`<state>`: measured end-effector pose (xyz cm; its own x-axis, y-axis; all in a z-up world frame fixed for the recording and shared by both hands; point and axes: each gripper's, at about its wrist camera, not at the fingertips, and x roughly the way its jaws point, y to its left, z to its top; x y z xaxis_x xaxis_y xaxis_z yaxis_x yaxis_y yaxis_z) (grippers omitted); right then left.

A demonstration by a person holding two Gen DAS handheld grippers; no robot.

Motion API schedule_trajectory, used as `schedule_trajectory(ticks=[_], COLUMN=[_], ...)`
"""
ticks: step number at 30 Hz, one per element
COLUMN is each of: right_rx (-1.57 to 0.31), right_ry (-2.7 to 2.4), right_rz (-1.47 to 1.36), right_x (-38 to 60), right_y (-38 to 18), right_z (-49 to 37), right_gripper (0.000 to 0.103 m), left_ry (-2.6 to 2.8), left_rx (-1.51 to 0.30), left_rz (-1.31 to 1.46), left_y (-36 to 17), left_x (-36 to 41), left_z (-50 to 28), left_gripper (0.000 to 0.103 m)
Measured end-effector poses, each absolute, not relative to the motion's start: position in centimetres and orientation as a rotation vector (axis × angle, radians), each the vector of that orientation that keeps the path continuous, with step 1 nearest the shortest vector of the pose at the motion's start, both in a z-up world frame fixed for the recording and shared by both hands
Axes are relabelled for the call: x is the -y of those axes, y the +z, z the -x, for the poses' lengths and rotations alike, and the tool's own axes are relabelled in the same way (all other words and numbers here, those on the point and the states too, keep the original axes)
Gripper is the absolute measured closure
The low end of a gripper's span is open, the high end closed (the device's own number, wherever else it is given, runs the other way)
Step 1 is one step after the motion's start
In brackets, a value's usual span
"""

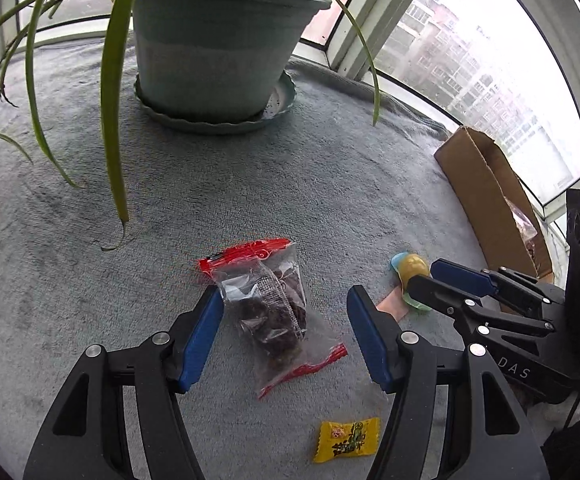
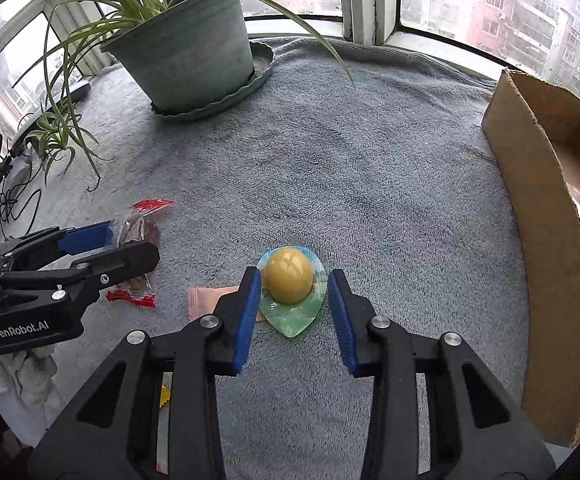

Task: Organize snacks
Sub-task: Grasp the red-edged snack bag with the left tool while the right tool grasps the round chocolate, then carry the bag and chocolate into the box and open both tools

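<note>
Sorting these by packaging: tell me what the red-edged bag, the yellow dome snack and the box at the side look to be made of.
Red-edged bag: thin clear plastic film, glossy; dark contents show through and it crinkles.
Yellow dome snack: probably a moulded plastic cup, shiny with window glints, on a flat printed film seal.
Box: plain brown corrugated cardboard, matte; its torn rim shows the fluted layer.

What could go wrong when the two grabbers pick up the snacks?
The right gripper straddles a round yellow jelly cup; its smooth dome might pop out sideways when squeezed. Its left pad sits over the pink packet, so that could get dragged along. The left gripper is open around a crinkly bag of dried fruit, which may slip.
</note>
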<state>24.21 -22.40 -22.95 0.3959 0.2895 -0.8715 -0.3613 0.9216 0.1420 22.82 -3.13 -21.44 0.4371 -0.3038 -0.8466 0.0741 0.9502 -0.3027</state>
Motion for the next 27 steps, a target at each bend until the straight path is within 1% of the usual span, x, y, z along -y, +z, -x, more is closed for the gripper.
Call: schedule_trajectory(ticks=[5, 6, 7, 8, 9, 10, 11, 18, 27], right_rx=[-1.083, -1.082, -1.078, -1.075, -1.073, -1.070, -1.066, -1.047, -1.009], right_ry=[0.419, 0.418, 0.414, 0.412, 0.413, 0.415, 0.414, 0.422, 0.414], right_rz=[0.114, 0.128, 0.143, 0.156, 0.166, 0.177, 0.189, 0.170, 0.124], right_x=[21.6, 21.4, 21.3, 21.1, 21.0, 20.9, 20.8, 21.4, 23.4], right_y=[-23.2, -23.3, -23.3, -23.2, -23.2, -23.2, -23.2, -22.6, -20.8], right_z=[-24.4, -24.4, -24.4, -24.4, -24.4, -24.3, -24.2, -23.8, -23.0], right_gripper=[0.071, 0.072, 0.076, 0.076, 0.076, 0.076, 0.077, 0.077, 0.077], left_ry=[-0.216, -0.216, -0.211, -0.210, -0.208, -0.210, -0.210, -0.221, -0.234], left_rx=[-1.087, -1.089, -1.085, -1.079, -1.077, -1.075, -1.075, -1.070, -1.038], left_rz=[0.188, 0.180, 0.166, 0.152, 0.141, 0.138, 0.136, 0.154, 0.182], left_y=[-21.9, -22.0, -22.1, -22.1, -22.1, -22.1, -22.0, -21.9, -20.5], left_x=[3.5, 3.5, 3.6, 3.8, 3.8, 3.8, 3.8, 3.5, 2.7], left_z=[-22.5, -22.4, -22.3, -22.3, -22.2, -22.1, -22.1, -22.0, -21.1], left_gripper=[0.043, 0.047, 0.050, 0.051, 0.055, 0.062, 0.066, 0.068, 0.068])
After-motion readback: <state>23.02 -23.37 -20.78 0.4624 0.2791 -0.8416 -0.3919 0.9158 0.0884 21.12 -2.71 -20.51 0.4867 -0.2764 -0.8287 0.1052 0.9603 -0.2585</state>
